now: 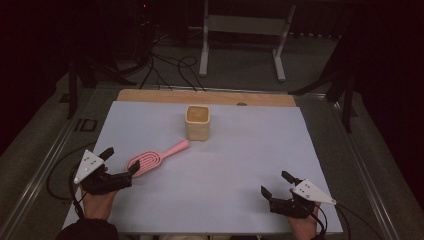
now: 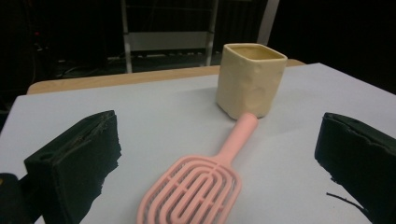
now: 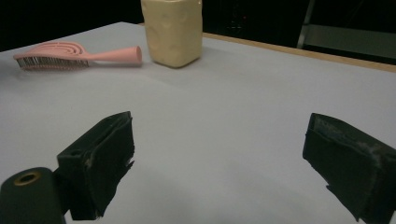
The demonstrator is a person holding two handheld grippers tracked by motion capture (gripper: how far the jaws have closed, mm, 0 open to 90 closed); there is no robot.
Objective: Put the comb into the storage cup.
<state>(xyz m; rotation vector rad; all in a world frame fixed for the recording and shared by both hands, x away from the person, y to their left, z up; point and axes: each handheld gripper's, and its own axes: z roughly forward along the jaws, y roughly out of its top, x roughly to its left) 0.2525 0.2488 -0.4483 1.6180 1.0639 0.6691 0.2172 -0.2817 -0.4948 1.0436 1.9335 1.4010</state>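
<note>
A pink hairbrush (image 1: 155, 157) lies bristles down on the pale sheet, its handle pointing toward a cream square cup (image 1: 198, 122) that stands upright near the table's middle back. My left gripper (image 1: 120, 160) is open at the near left, its jaws on either side of the brush head (image 2: 196, 191) without touching it; the cup (image 2: 250, 79) stands beyond the handle. My right gripper (image 1: 276, 184) is open at the near right with bare sheet between its jaws. From there the brush (image 3: 74, 55) and cup (image 3: 173, 30) show far off to the left.
The pale sheet (image 1: 240, 165) covers the table, with a wooden strip (image 1: 150, 95) along the back edge. Beyond it, black cables (image 1: 170, 67) and a white metal stand (image 1: 240, 30) sit on the dark floor.
</note>
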